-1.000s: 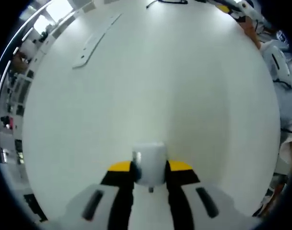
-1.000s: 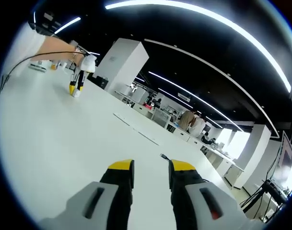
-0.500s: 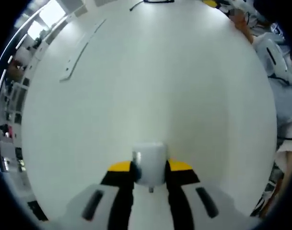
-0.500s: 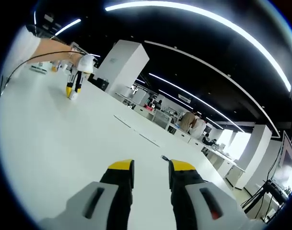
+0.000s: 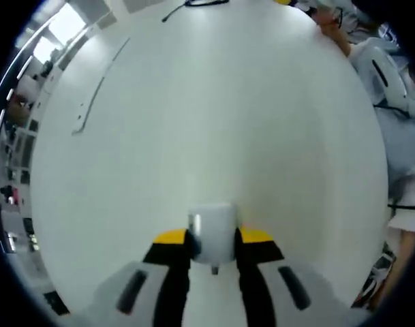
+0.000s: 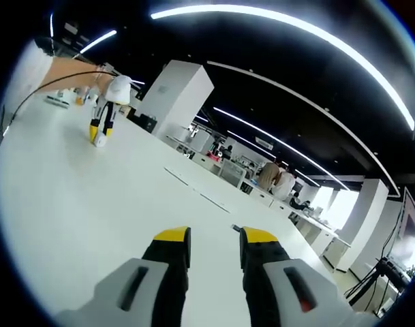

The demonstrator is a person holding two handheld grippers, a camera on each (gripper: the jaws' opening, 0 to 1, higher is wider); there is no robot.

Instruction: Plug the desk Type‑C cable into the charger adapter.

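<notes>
Between the yellow-tipped jaws at the bottom of the left gripper view, the left gripper (image 5: 214, 240) is clamping a small white, rounded block-shaped charger adapter (image 5: 212, 231), its sides touching both jaws and its body sticking out forward past the yellow tips. Beyond the adapter, the wide white bench (image 5: 214, 122) is spreading out bare towards the far edge. Farther off, at the far edge of the bench near the top of this view, a thin black cable (image 5: 193, 4) is lying on the surface, well apart from the adapter; its plug end is too small to make out. At the upper right of the same view, a person's white sleeve (image 5: 388, 75) is showing beside the bench.

At the bottom of the right gripper view, the right gripper (image 6: 214, 246) is standing with its two black, yellow-tipped jaws parted by a narrow gap, nothing sitting between them, only the white bench (image 6: 91, 204) showing through. Far across the bench at the upper left of that view, the left gripper (image 6: 98, 133) is pointing down at the surface under a person's hand (image 6: 81, 68), with a thin black cord (image 6: 37, 92) arcing beside it.
</notes>
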